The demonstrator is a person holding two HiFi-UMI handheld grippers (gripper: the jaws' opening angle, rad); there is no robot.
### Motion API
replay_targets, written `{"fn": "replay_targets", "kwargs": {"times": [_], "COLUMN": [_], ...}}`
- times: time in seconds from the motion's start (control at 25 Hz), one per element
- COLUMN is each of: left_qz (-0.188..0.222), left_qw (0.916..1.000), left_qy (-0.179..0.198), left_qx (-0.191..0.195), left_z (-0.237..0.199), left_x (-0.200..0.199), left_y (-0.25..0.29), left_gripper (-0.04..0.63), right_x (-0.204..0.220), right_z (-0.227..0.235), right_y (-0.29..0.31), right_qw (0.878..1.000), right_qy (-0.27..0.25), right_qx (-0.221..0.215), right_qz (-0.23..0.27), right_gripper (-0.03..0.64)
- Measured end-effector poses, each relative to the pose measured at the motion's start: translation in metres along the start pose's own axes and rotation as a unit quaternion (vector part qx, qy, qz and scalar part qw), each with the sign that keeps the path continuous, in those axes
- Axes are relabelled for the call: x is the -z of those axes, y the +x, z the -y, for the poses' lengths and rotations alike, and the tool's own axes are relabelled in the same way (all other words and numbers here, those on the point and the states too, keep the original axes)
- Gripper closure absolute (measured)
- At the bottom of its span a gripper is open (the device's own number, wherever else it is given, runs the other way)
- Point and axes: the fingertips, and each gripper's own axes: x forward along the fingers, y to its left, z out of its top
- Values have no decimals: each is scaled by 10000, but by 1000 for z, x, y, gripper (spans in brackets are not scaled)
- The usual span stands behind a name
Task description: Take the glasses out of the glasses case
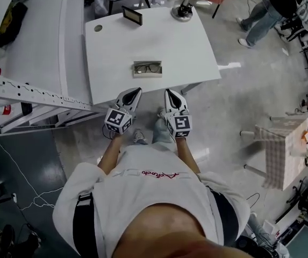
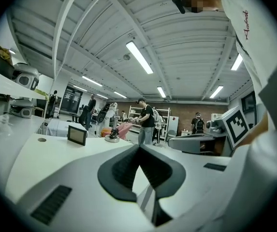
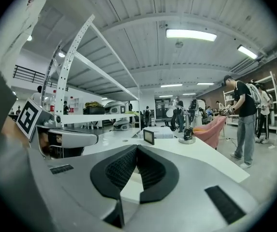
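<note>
Stage: we put this at the very start; nothing of the task looks done yet.
Glasses case: lies open on the white table, toward its near edge, lid side not clear to us.
Glasses: dark frame, inside the case, not lifted, nothing touching them.
Left gripper: jaws closed tip to tip with nothing between them. It hangs at the near table edge, short of the case.
Right gripper: same story, jaws pressed together and empty, just beside the left one and apart from the case.
Gripper views: we see both pad pairs meeting at the tips and only bare tabletop beyond. We can't make out the case in either.
Left to do: we judge all of it. Open a jaw pair, reach in to the case, steady the case if need be, grip the frame, lift it clear.
Risk: we reckon the thin frame could slip or drag the light case along.
Other: small dark screen at the far side, well apart.
</note>
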Motion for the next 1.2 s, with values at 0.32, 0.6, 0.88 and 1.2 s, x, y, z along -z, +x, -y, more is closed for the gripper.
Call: {"fn": "replay_targets", "kwargs": {"times": [0.32, 0.6, 0.88, 1.2], "left_qz": [38, 28, -42, -210], "left_qw": [9996, 9985, 9961, 9951], "left_qy": [88, 114, 75, -121], "left_qx": [-259, -538, -873, -963], "left_z": [-20, -31, -39, -52], "left_x": [-21, -32, -28, -10], "left_y": [63, 106, 127, 130], "left_gripper": [568, 568, 568, 568], "right_x": [-19, -37, -32, -26], "right_z": [53, 98, 124, 120], "right_y": [49, 78, 92, 108], "right_qw": [9995, 9982, 9965, 9955], "right_qy": [-33, -88, -35, 19], "right_qx": [-284, -540, -815, -947], "right_qz": [94, 232, 158, 16], "right_gripper": [620, 620, 620, 620]}}
